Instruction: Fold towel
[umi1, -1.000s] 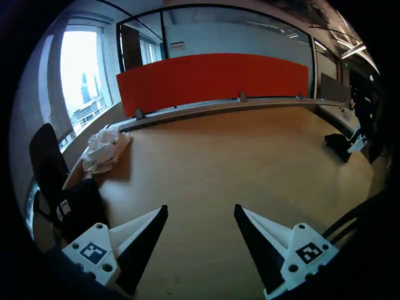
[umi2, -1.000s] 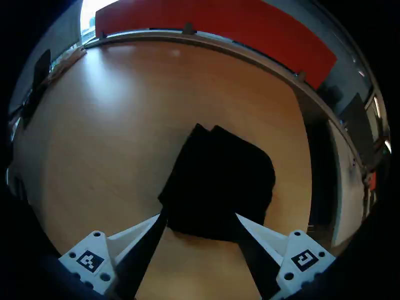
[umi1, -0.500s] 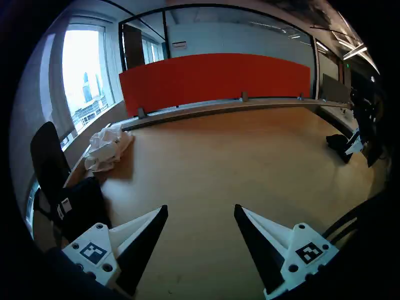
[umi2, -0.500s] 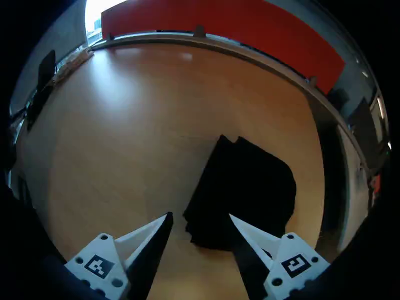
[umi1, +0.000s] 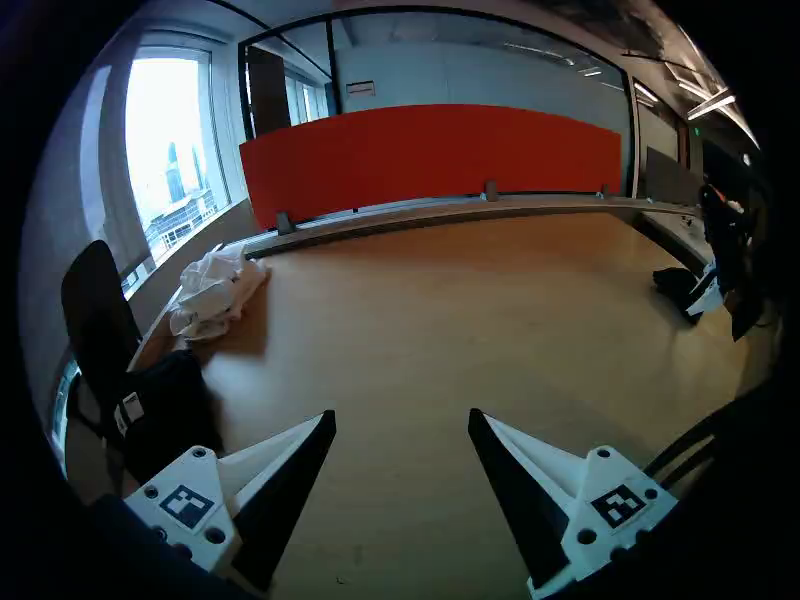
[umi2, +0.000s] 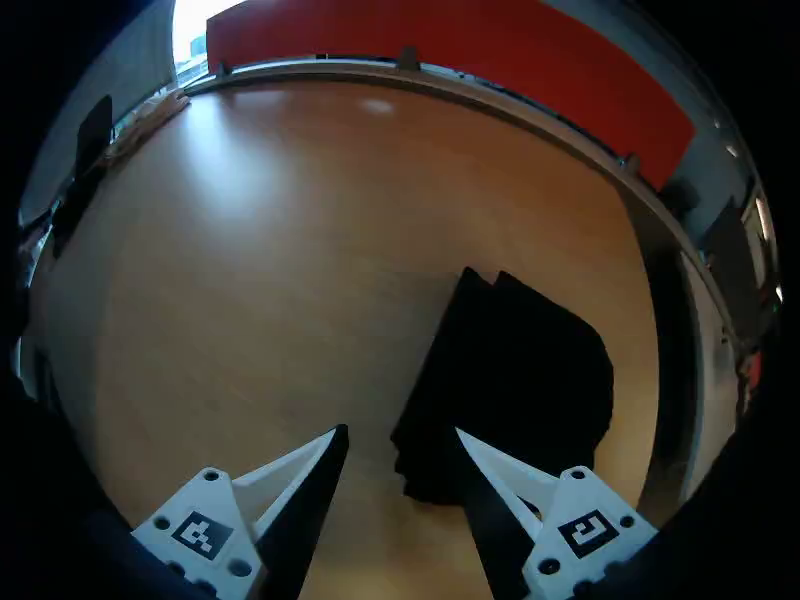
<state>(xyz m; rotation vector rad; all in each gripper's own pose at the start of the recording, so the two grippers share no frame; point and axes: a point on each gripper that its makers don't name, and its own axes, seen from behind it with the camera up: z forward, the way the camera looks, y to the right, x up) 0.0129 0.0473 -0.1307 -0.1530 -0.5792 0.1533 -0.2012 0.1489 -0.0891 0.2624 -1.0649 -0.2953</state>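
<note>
— While the right gripper (umi2: 395, 455) hangs over the wooden table (umi2: 200, 300), where does the black towel (umi2: 525, 370) lie?

— Folded flat on the right side of the tabletop, close to the table's right edge. In the right gripper view its near left corner sits between the two fingertips. Its near edge runs under the right finger (umi2: 510, 475). Whether that finger touches the cloth I cannot tell.

— And the jaws?

— Spread wide, pinching nothing.

— How much room is there around the towel?

— Plenty to the left. Bare wood runs from the towel's left edge across the whole table, and beyond the towel to the far edge. A pale rail (umi2: 450, 85) and a red partition (umi2: 520, 55) close off that far edge. To the right, a narrow strip of wood separates the towel from the table edge.

— The left gripper (umi1: 400, 440)?

— Its fingers are spread too, with nothing between them, over bare wood at the near side. In the left gripper view open tabletop stretches ahead to the partition. A crumpled white cloth (umi1: 213, 285) lies at the far left edge, and a black chair (umi1: 95, 300) stands just past that edge. A black thing with a white tag (umi1: 165, 410) sits at the near left. Far to the right the towel shows as a dark lump near the table's right edge, with the right gripper just beside it.
</note>
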